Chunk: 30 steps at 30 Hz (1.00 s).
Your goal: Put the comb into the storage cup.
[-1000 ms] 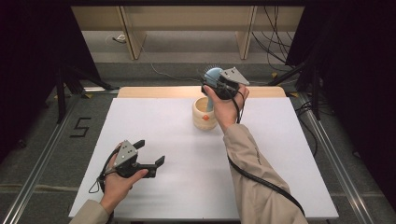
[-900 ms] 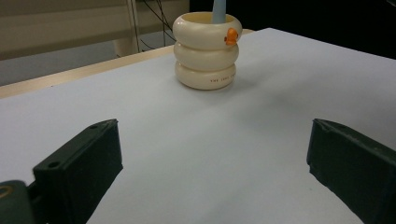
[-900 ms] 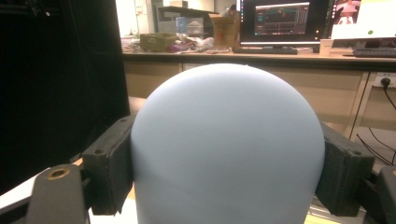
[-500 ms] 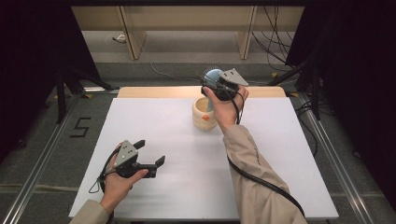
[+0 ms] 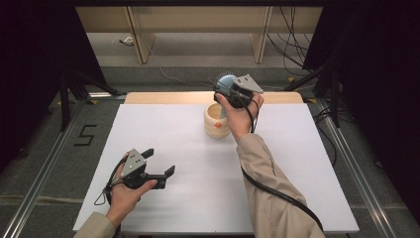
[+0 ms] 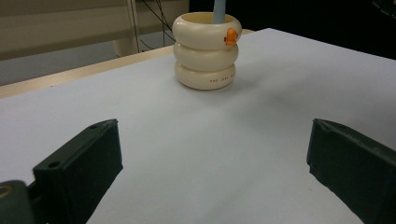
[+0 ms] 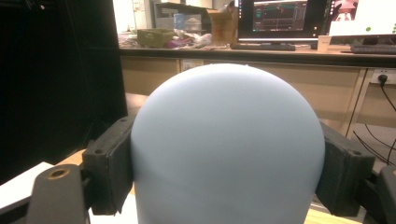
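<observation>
Holding one light-blue brush by its rounded head, your right claw is clamping both black jaws against the smooth, dome-shaped back of it; in the right gripper view that matte blue dome is sitting squarely between the two pads, touching each. In the high view, short bristles are showing along the head's far edge, and the brush's slim blue handle is running down into the single holder. You are working with just one holder: a cream, glossy cup shaped like three stacked rings, with one small orange mark near its rim and a line of tiny print on the bottom ring. It is standing upright toward the far middle of the white tabletop, and the handle is rising out of its open mouth in the left gripper view.

Your left claw is resting near the tabletop's near left corner, well apart from the holder, with its two dark, blocky jaws standing wide apart and nothing between them.
</observation>
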Motion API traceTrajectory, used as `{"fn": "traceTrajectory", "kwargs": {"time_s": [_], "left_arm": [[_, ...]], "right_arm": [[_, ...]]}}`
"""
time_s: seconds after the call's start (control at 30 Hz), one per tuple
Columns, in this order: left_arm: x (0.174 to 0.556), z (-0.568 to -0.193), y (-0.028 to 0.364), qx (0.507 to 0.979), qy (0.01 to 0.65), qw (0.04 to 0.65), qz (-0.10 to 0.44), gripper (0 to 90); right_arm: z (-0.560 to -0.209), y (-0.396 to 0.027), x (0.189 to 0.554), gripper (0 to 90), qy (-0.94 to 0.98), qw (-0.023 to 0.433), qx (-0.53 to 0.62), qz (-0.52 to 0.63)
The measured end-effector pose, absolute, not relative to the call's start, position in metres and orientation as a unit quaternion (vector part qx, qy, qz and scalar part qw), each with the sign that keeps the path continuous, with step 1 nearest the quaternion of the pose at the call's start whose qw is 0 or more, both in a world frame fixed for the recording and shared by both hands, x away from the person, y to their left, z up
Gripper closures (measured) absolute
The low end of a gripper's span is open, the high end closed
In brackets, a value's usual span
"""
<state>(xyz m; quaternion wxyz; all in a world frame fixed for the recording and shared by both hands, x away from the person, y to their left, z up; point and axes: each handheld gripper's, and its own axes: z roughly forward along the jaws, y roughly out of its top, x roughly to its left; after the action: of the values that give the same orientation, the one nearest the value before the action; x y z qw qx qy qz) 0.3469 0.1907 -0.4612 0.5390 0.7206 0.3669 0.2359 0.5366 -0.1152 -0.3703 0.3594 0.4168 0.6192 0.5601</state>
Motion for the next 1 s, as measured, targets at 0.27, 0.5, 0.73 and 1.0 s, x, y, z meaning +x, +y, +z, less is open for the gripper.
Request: {"fn": "traceTrajectory", "kwargs": {"time_s": [0.27, 0.5, 0.73, 1.0], "left_arm": [[0.347, -0.461, 0.19, 0.72, 0.367, 0.539, 0.236, 2.8], [0.347, -0.461, 0.191, 0.72, 0.367, 0.539, 0.236, 2.8], [0.347, -0.461, 0.19, 0.721, 0.366, 0.539, 0.236, 2.7], [0.347, -0.461, 0.191, 0.722, 0.365, 0.538, 0.236, 2.7]], "right_arm": [[-0.373, -0.115, 0.536, 20.7, 0.619, 0.357, 0.419, 0.56], [-0.378, -0.116, 0.538, 20.7, 0.62, 0.358, 0.42, 0.558], [-0.382, -0.114, 0.537, 20.7, 0.622, 0.355, 0.42, 0.558], [-0.384, -0.112, 0.537, 20.7, 0.624, 0.353, 0.417, 0.559]]}}
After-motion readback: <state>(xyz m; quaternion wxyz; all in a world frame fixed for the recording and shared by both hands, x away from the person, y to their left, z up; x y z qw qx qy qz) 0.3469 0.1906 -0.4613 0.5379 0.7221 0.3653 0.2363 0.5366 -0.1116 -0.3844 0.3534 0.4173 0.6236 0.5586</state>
